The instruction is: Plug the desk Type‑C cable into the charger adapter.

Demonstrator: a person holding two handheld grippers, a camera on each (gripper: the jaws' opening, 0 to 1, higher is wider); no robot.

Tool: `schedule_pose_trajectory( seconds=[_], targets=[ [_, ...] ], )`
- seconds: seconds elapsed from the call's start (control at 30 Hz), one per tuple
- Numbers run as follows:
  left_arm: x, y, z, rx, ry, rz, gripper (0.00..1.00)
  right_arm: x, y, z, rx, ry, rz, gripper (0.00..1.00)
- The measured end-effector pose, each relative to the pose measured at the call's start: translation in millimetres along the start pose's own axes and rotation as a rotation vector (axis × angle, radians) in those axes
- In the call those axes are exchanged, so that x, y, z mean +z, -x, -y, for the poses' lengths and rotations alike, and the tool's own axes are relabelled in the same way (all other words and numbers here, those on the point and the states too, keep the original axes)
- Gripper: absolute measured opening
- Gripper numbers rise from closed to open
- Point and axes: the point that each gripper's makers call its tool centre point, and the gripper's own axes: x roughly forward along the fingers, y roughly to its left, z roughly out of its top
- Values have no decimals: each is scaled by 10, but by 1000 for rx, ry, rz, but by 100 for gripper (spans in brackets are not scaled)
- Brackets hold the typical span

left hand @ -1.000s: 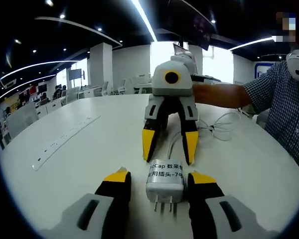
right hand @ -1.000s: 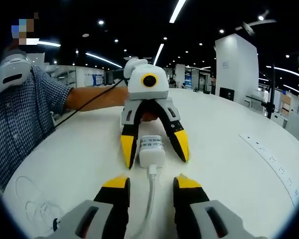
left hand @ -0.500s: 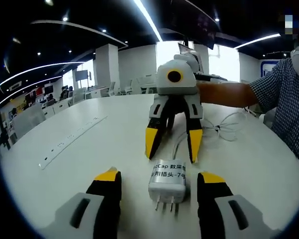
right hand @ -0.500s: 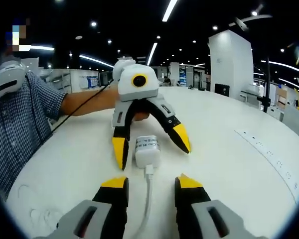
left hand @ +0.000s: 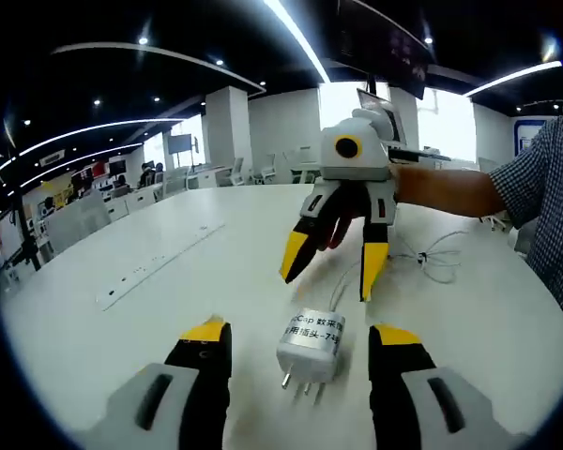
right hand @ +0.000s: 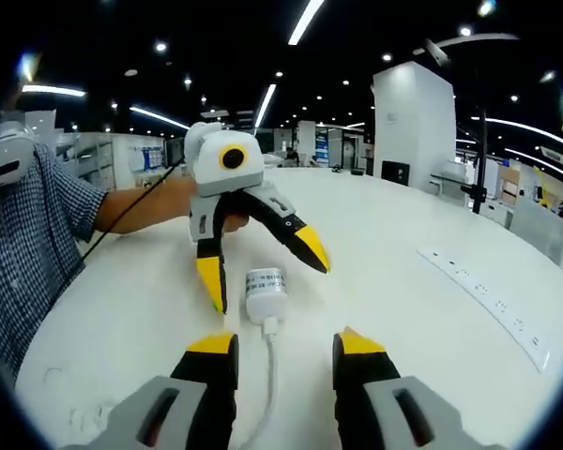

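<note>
A white charger adapter [left hand: 311, 345] lies on the white round table [left hand: 169, 309], prongs toward the left gripper view's camera. A white cable [right hand: 267, 375] runs from the adapter's [right hand: 265, 292] end between my right gripper's jaws. My left gripper [left hand: 300, 333] is open, its jaws on either side of the adapter and apart from it. My right gripper [right hand: 283, 341] is open with the cable lying between its jaws untouched. Each view faces the other gripper: the right gripper [left hand: 333, 265] hangs above the cable, the left gripper [right hand: 261, 267] spreads wide over the adapter.
A long white power strip [left hand: 159, 262] lies on the table, also seen as the power strip [right hand: 488, 305] in the right gripper view. Loose cable loops [left hand: 436, 258] lie near a person's forearm and checked sleeve [left hand: 554, 197]. Office desks and pillars stand behind.
The left gripper's jaws have spread wider away from the adapter. Both grippers have lifted and drawn back a little, and the adapter with its cable stays on the table.
</note>
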Motion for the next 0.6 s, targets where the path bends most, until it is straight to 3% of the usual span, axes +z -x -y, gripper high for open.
schedule_pose_trajectory(
  seconds=[0.13,0.37,0.4,0.5,0.6],
  targets=[
    [7,86,-21,39,3,-2,56,11,71,-27,-18,6,-7,41],
    [98,309,12,120,50,43,54,38,208,-24,-92,-7,-16,40],
    [118,341,14,130,58,49,54,21,255,5,-135,-14,-28,40],
    [148,441,31,163,58,53,52,31,333,-15,-159,-29,-25,35],
    [190,536,49,184,59,67,51,10,397,-46,-184,-23,-38,37]
  ],
)
